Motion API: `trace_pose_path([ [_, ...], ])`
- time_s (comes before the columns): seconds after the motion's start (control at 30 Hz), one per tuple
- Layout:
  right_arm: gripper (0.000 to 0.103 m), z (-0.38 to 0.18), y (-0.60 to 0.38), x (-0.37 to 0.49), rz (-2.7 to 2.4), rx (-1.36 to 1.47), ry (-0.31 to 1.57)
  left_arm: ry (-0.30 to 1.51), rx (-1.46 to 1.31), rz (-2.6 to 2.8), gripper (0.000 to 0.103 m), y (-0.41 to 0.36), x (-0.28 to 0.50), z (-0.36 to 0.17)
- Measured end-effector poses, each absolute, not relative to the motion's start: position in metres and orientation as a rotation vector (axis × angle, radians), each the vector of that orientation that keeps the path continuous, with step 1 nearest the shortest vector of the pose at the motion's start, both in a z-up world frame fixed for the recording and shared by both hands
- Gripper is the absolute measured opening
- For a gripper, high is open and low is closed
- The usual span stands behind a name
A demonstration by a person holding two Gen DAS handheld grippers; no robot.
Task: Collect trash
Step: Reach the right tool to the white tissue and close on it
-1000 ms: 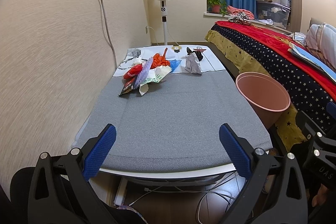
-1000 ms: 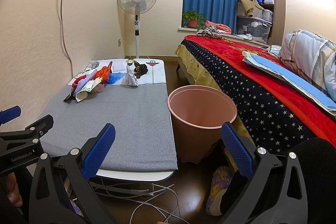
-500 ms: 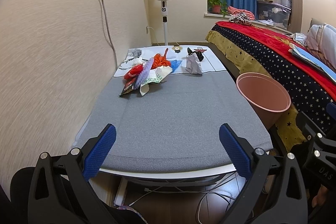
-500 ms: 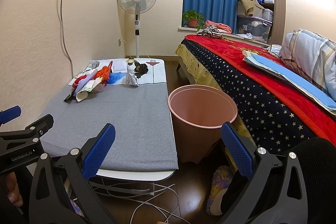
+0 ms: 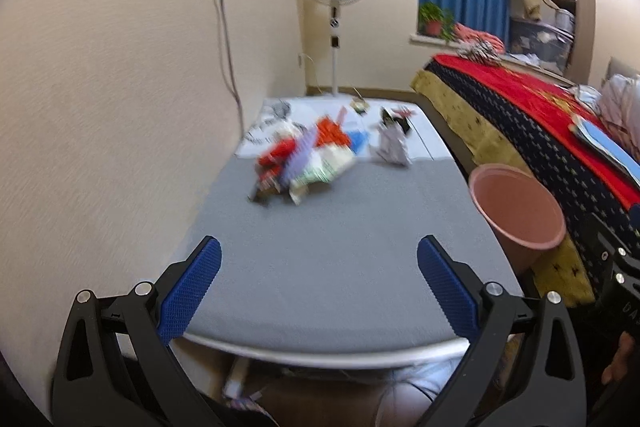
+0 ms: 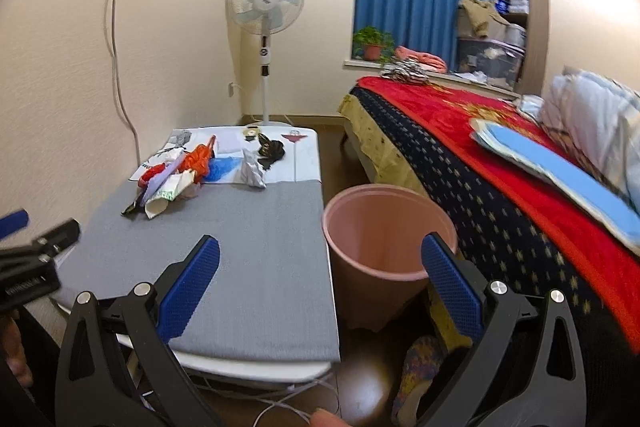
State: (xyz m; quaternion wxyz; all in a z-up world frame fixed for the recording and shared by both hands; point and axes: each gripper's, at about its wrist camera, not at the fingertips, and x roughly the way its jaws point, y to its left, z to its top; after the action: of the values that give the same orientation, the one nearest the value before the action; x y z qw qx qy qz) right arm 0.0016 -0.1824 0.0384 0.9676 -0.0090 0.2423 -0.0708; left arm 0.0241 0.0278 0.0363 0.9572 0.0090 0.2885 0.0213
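Observation:
A heap of trash wrappers [image 5: 306,159] [image 6: 172,175], red, orange, purple and white, lies at the far left of the grey-topped table [image 5: 340,259] [image 6: 240,247]. A crumpled white paper [image 5: 390,147] [image 6: 253,169] and a dark scrap [image 6: 272,149] lie further right. A pink bin [image 5: 518,211] [image 6: 386,239] stands on the floor between table and bed. My left gripper [image 5: 318,285] is open over the table's near edge, holding nothing. My right gripper [image 6: 320,283] is open above the table's right edge and the bin, also holding nothing.
A wall runs along the table's left side, with a cable [image 6: 116,39] hanging down it. A standing fan [image 6: 265,7] is beyond the table. A bed with a red and star-patterned cover [image 6: 480,167] is on the right. Loose cables [image 6: 280,399] lie on the floor.
Both grippers have moved forward and tilted a little; the left view is now blurred. The table and bin look nearer. Both stay open and hold nothing.

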Motion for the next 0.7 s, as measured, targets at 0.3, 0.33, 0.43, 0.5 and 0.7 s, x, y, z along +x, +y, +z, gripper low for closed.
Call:
trace_pose_path([
  [0.3,0.098,0.071,-0.169,0.108,-0.065,-0.066,0.413,0.481,0.001,0.117,0.095,0.068,0.115,0.068],
  [0.33,0.098,0.070,-0.167,0.119,-0.044,-0.063,0.403,0.481,-0.004,0.113,0.095,0.070,0.124,0.067],
  [0.43,0.098,0.055,-0.156,0.168,0.008,-0.073,0.431,0.516,-0.009,0.102,0.095,0.074,0.163,0.054],
  [0.5,0.098,0.041,-0.153,0.198,0.004,-0.056,0.472,0.535,-0.024,0.078,0.095,0.077,0.188,0.044],
  [0.7,0.098,-0.012,-0.145,0.276,-0.030,-0.020,0.555,0.571,-0.063,0.018,0.095,0.089,0.242,0.005],
])
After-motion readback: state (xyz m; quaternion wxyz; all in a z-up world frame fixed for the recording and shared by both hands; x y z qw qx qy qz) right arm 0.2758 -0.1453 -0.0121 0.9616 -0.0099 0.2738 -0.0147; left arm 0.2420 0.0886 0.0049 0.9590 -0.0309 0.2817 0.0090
